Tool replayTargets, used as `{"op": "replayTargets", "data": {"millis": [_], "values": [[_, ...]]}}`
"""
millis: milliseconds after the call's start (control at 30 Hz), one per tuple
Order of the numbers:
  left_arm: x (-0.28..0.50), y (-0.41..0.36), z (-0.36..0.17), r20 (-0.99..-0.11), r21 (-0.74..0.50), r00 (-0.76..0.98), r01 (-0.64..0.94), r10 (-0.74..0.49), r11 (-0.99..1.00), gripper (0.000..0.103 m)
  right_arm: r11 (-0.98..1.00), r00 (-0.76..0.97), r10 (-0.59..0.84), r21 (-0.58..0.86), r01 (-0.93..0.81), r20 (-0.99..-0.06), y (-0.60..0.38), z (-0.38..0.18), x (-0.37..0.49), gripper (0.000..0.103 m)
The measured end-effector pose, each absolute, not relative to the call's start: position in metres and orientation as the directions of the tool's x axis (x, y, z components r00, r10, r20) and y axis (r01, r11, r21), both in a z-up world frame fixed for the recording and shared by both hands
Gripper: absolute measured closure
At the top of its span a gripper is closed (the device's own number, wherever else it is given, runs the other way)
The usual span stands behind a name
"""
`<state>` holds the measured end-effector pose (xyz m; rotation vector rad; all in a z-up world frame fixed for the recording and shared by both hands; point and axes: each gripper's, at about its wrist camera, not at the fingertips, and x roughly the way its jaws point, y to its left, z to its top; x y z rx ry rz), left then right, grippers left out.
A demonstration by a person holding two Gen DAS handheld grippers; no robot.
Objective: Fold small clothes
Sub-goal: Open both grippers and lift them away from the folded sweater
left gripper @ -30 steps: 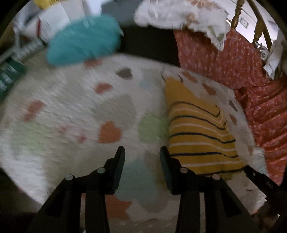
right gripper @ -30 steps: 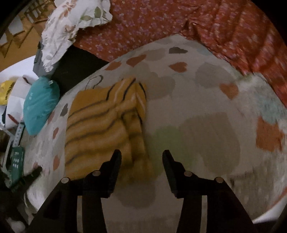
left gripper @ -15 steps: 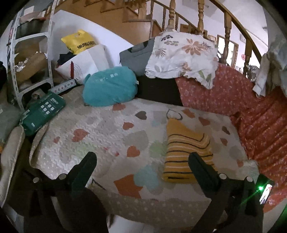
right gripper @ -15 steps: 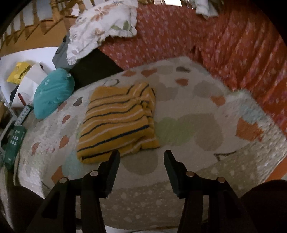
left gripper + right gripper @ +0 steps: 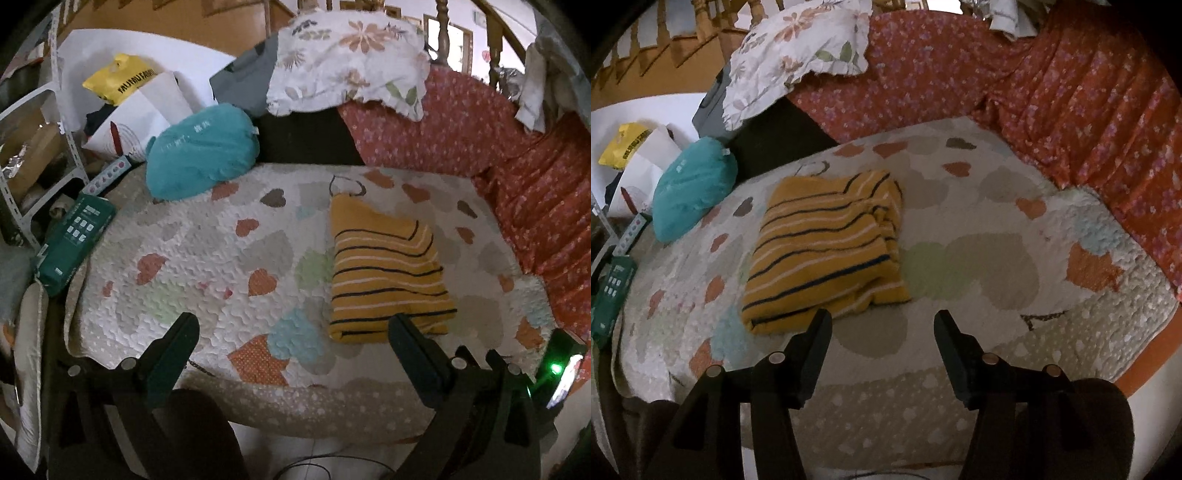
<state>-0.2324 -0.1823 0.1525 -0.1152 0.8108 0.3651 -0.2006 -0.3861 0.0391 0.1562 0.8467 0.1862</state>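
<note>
A folded yellow garment with dark and white stripes (image 5: 384,269) (image 5: 827,247) lies flat on the heart-patterned quilt (image 5: 221,258) (image 5: 979,266). My left gripper (image 5: 293,325) hangs above the quilt's near edge, wide open, with nothing between its fingers; the garment lies just beyond its right finger. My right gripper (image 5: 882,321) is raised over the near edge, to the right of the garment's front corner. Its jaws are opening and hold nothing. The right gripper's body with a green light (image 5: 557,369) shows at the lower right of the left wrist view.
A teal cushion (image 5: 201,151) (image 5: 692,188) and a floral pillow (image 5: 347,59) (image 5: 798,55) lie at the back. Red flowered fabric (image 5: 517,177) (image 5: 1052,103) borders the right side. A green box (image 5: 72,240), bags and a shelf stand left.
Both grippers have drawn back and up from the quilt, leaving the garment folded. The left jaws went from narrow to wide open; the right jaws widened a little.
</note>
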Motion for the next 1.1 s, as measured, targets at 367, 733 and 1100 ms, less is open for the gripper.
{"op": "replayTargets", "data": {"millis": [367, 733, 1100], "values": [[-0.193, -0.165, 0.12, -0.802, -0.017, 0.566, -0.341, 0.191, 0.94, 0.001, 0.973, 0.588, 0.222, 0.217, -0.081, -0.778, -0.388, 0.044, -0.185, 0.04], [-0.189, -0.15, 0.109, -0.818, -0.048, 0.552, -0.349, 0.164, 0.936, 0.001, 0.976, 0.555, 0.216, 0.192, -0.102, -0.803, -0.371, 0.037, -0.179, 0.039], [-0.206, -0.147, 0.114, -0.814, -0.066, 0.558, -0.368, 0.163, 0.927, 0.001, 0.974, 0.568, 0.227, 0.189, -0.126, -0.791, -0.363, 0.045, -0.194, 0.039]]}}
